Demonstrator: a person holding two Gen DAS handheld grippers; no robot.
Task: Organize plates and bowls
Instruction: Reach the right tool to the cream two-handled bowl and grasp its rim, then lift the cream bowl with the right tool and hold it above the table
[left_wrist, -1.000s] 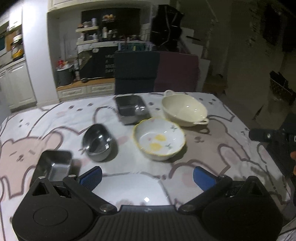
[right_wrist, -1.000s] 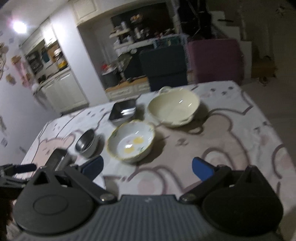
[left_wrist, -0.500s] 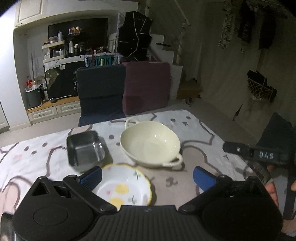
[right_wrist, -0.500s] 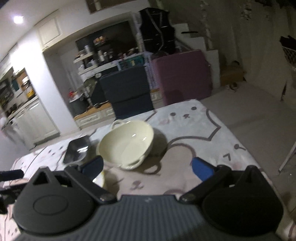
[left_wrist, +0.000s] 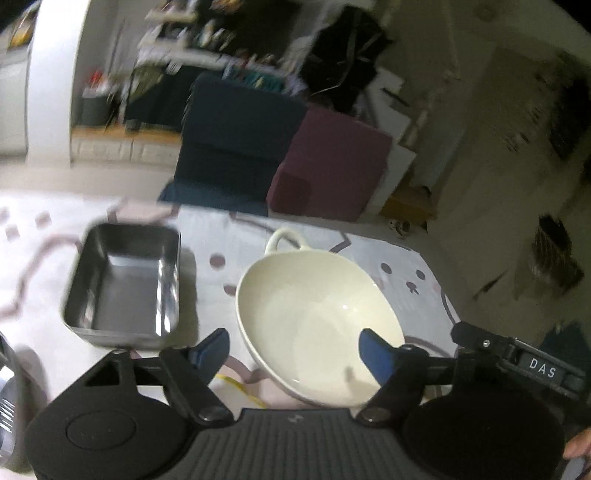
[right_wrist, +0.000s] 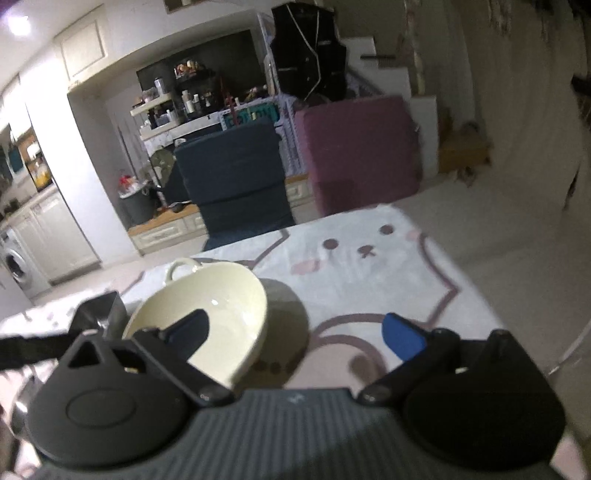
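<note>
The cream bowl (left_wrist: 317, 310) with two loop handles stands on the table (left_wrist: 221, 236), which is covered by a white cloth with pink animal drawings. In the left wrist view the left gripper (left_wrist: 293, 352) hangs over the near part of this bowl: its right blue finger lies in front of the inside of the bowl, and its left blue finger is just outside the near-left rim, so the rim passes between the two. The jaws are closing, but I see a gap on both sides and the pads do not press on the bowl. To the left of the bowl, a little apart from it, stands a rectangular steel tray (left_wrist: 125, 288), empty and shiny inside. A thin yellow edge of another dish (left_wrist: 236, 386) shows just under the left gripper, mostly hidden. In the right wrist view the right gripper (right_wrist: 301, 334) is wide, its jaws are beginning to close, and nothing is gripped; its left finger stands before the cream bowl (right_wrist: 207, 317) and its right finger is over bare cloth. Beyond the table stand a dark blue chair (right_wrist: 236, 177) and a purple chair (right_wrist: 362, 147) side by side. The left wrist picture is blurred at its upper part.
</note>
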